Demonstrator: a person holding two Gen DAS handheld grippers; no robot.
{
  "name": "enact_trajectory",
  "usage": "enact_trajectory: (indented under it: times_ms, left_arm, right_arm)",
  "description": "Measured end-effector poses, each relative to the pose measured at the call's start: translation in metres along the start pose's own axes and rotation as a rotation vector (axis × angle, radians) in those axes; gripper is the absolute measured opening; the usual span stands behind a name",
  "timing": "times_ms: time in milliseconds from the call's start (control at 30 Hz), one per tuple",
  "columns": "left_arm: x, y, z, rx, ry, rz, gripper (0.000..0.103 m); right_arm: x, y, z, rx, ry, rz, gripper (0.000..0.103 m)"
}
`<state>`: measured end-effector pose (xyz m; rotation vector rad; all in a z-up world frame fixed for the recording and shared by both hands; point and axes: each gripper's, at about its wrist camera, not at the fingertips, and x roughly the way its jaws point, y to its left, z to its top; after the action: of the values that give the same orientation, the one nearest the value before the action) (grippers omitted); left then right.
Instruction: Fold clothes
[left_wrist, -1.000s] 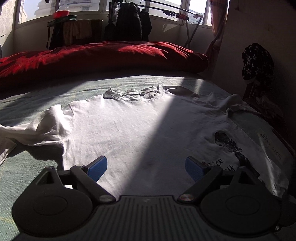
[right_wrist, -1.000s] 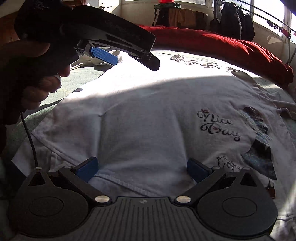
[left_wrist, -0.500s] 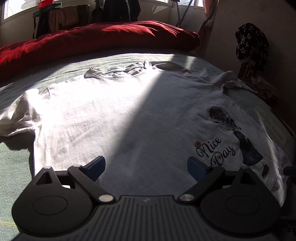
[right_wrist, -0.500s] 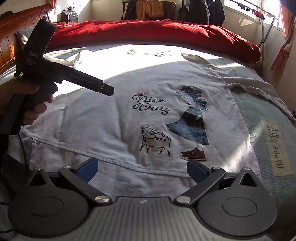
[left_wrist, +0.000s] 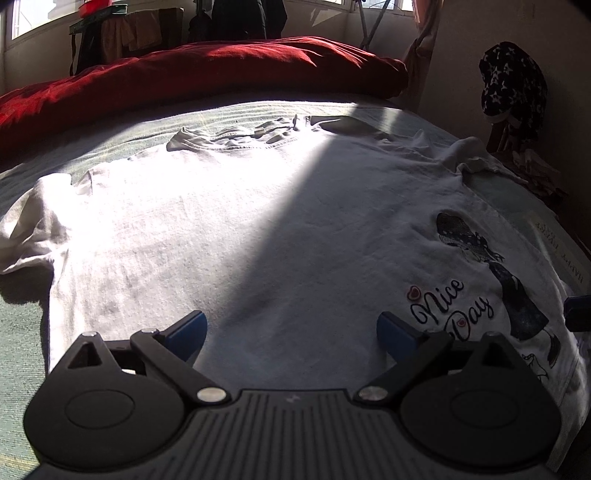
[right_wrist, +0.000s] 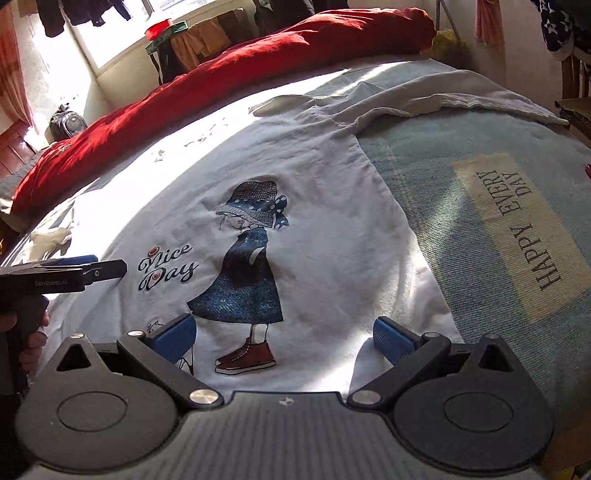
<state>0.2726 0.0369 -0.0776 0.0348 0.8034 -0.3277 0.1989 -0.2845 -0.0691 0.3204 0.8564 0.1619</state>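
A white T-shirt (left_wrist: 258, 229) with a "Nice Day" girl print (right_wrist: 243, 266) lies spread flat, front up, on the bed. Its collar (left_wrist: 236, 138) points away and both sleeves are rumpled at the sides. My left gripper (left_wrist: 291, 332) is open and empty above the shirt's lower middle. My right gripper (right_wrist: 284, 338) is open and empty over the shirt's bottom right corner, near the hem. The left gripper also shows in the right wrist view (right_wrist: 74, 271), held by a hand at the left edge.
The bed has a pale green cover (right_wrist: 480, 155) with a "Happy Every Day" patch (right_wrist: 517, 229). A red duvet (left_wrist: 207, 70) lies along the far side. A chair with a star-patterned garment (left_wrist: 513, 85) stands at the right, and clothes hang by the windows.
My right gripper has swung right along the hem, from the shirt's left part to its bottom right corner. My left gripper has dropped lower and nearer the shirt's lower middle.
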Motion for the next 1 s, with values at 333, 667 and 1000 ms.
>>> enact_trajectory:
  times_ms: [333, 667, 1000]
  left_arm:
    - [-0.03, -0.023, 0.006, 0.09, -0.101, -0.029, 0.099]
    - [-0.024, -0.044, 0.005, 0.17, -0.127, -0.059, 0.099]
    - [-0.012, -0.038, 0.004, 0.143, -0.09, -0.074, 0.099]
  right_arm:
    - [0.018, -0.065, 0.097, 0.102, -0.108, -0.067, 0.103]
    - [0.048, -0.13, 0.166, 0.219, -0.15, -0.061, 0.065]
    - [0.093, -0.204, 0.191, 0.472, -0.198, -0.044, 0.062]
